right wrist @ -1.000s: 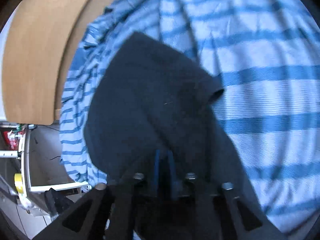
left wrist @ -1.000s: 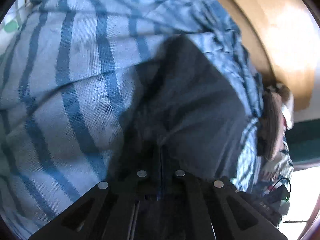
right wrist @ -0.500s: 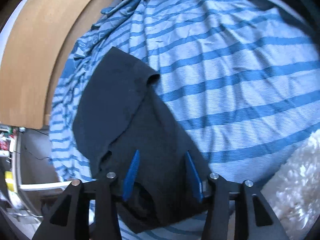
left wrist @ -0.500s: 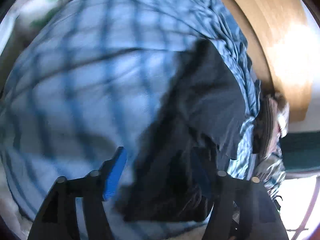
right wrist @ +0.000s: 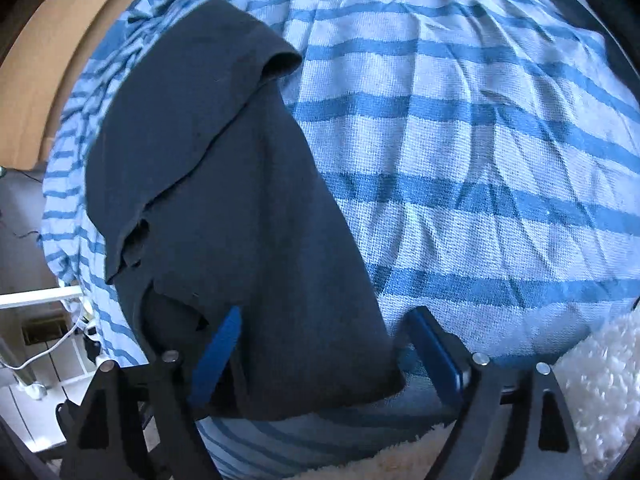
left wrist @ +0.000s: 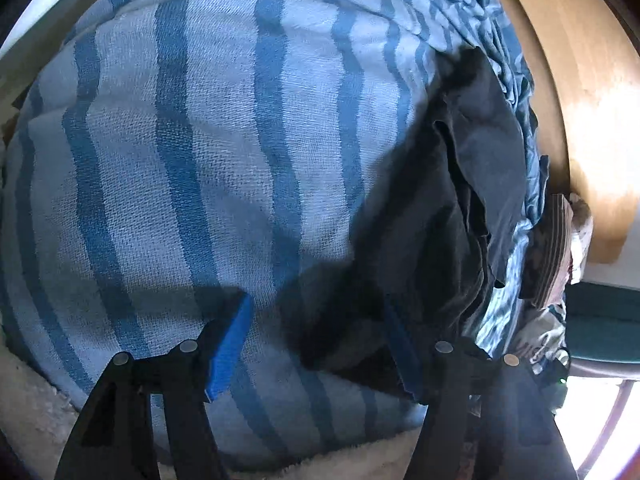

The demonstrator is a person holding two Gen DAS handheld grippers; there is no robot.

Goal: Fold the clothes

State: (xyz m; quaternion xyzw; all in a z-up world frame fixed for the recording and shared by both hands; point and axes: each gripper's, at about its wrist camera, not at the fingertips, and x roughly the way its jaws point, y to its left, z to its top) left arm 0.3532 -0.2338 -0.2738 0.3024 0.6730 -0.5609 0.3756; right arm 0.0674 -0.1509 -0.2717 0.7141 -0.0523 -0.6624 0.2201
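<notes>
Dark garment (right wrist: 240, 200), folded, on striped blue cloth (right wrist: 460, 160); both your grippers spread apart and empty.

Your left gripper (left wrist: 320, 344): blue pads wide apart above the striped blue cloth (left wrist: 200, 160), the dark garment (left wrist: 440, 220) lying between them and off to the right, its near edge by the right pad. Your right gripper (right wrist: 324, 344): pads likewise apart, straddling the garment's near end, nothing clamped. Garment lies in layers, one sleeve opening turned up at the far end. Wooden board (left wrist: 580, 100) beyond the cloth; white fluffy rug (right wrist: 600, 380) at the near edge.
</notes>
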